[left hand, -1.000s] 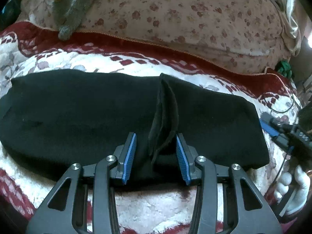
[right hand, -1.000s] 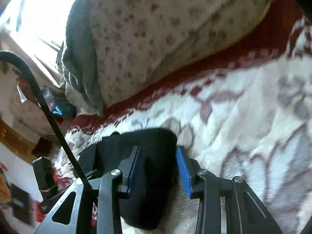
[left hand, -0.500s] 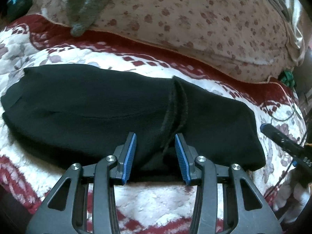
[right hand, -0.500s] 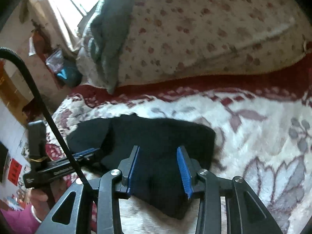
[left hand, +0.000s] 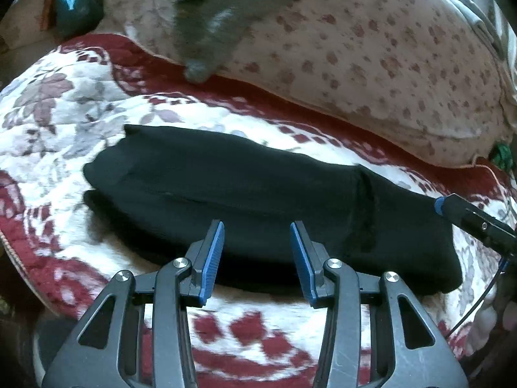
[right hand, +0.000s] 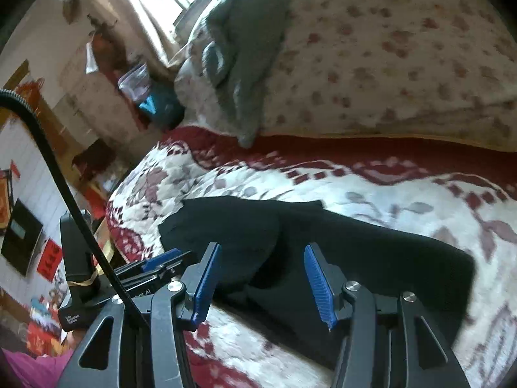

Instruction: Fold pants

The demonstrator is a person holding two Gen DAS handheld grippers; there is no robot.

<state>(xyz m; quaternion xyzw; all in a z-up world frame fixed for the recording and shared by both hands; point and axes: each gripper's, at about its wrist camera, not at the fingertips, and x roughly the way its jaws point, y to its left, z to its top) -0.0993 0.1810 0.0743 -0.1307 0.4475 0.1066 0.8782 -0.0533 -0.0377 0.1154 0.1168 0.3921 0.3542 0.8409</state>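
Left wrist view: your left claw (left hand: 257, 253) is spread wide with nothing between its blue pads (left hand: 213, 258), hovering at the near edge of the black pants (left hand: 245, 194). The pants lie as a long folded bundle across the red-and-white floral bedspread (left hand: 64, 123), with a raised crease to the right of your claw. That low position beside the near edge suits a fresh grab for another fold, by my reading. A floral quilt (left hand: 371, 58) is heaped behind, with a grey garment (left hand: 213, 22) draped over it. The tip of your right claw (left hand: 465, 216) enters from the right, just over the far end of the pants. Half a second ago the crease sat between your left pads; now it sits off to the right, and the pads look a little wider apart.

Right wrist view: your right claw (right hand: 261, 283) is also released, jaws wide, poised above the pants (right hand: 371, 258) where one layer overlaps another. Nothing is gripped. Your left claw (right hand: 161, 260) shows at the left, low by the bed's edge. Compared with half a second ago, the jaws have spread wider and the pants look closer and larger.
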